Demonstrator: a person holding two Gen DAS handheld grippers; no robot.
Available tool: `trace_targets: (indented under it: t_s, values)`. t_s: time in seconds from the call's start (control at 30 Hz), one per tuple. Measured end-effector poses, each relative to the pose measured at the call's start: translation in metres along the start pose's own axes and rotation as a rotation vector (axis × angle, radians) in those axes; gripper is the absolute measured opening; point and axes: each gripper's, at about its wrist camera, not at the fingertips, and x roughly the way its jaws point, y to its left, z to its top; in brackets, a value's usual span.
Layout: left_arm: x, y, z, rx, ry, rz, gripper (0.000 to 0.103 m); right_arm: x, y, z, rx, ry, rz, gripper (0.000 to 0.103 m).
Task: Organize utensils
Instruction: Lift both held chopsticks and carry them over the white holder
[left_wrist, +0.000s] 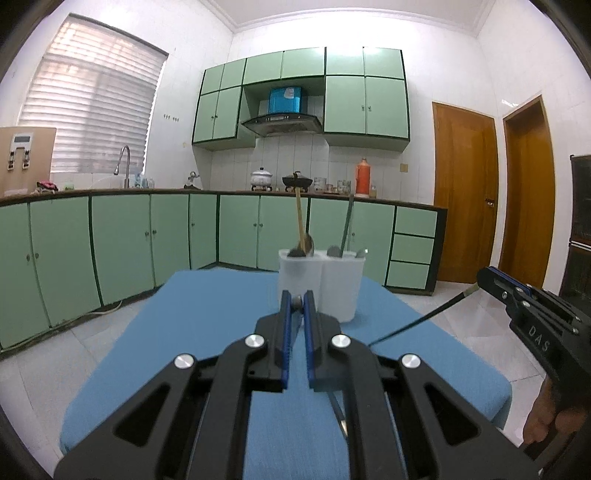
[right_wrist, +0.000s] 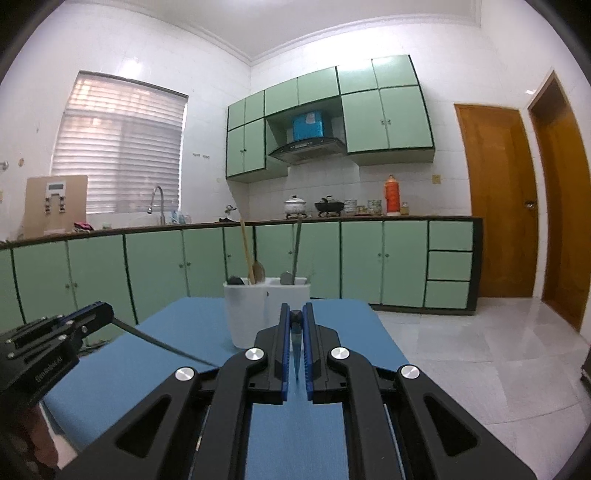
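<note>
The left gripper (left_wrist: 296, 301) has its 2 blue-lined fingers (left_wrist: 284, 325) drawn in close on a slim utensil: a rounded metal end shows between the tips, and its dark handle (right_wrist: 162, 345) runs down and away toward the blue table (left_wrist: 207, 332). In the right wrist view this gripper (right_wrist: 101, 314) sits at the lower left, with that thin dark handle slanting from its tips across the tabletop toward the centre.

The right gripper (right_wrist: 295, 317) is likewise narrowed onto a utensil; a dark rounded end sits between its tips and a thin grey blade-like part (right_wrist: 296, 354) hangs down between the blue pads (right_wrist: 284, 350). From the left wrist view it (left_wrist: 482, 278) enters at the right edge, well apart from the left one, with a thin dark rod (left_wrist: 421, 317) reaching from its tips down-left to the table.

The white utensil holder (left_wrist: 334, 284) stands upright on the far part of the blue table, straight ahead of both grippers and just beyond their tips. It has 2 compartments. The left one holds a wooden-handled utensil (left_wrist: 300, 221) leaning slightly, beside a dark spoon bowl; the right one holds a grey-handled utensil (left_wrist: 347, 221) with metal spoon ends beside it. In the right wrist view the holder (right_wrist: 251, 314) lies slightly left of the fingertips. Green cabinets (left_wrist: 122, 236) line the wall behind
</note>
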Motion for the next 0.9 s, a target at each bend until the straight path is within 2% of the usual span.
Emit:
trace_targets:
  t_s: [0.4,0.9]
  values:
    - [0.018,0.005,0.047,0.002,0.006,-0.014,0.006,0.037,-0.002,0.059,0.027,0.065,0.088,0.007]
    - [0.043,0.009,0.111,-0.013,-0.030,-0.093,0.006,0.062,0.001,0.126,0.003,0.039,0.154,0.006]
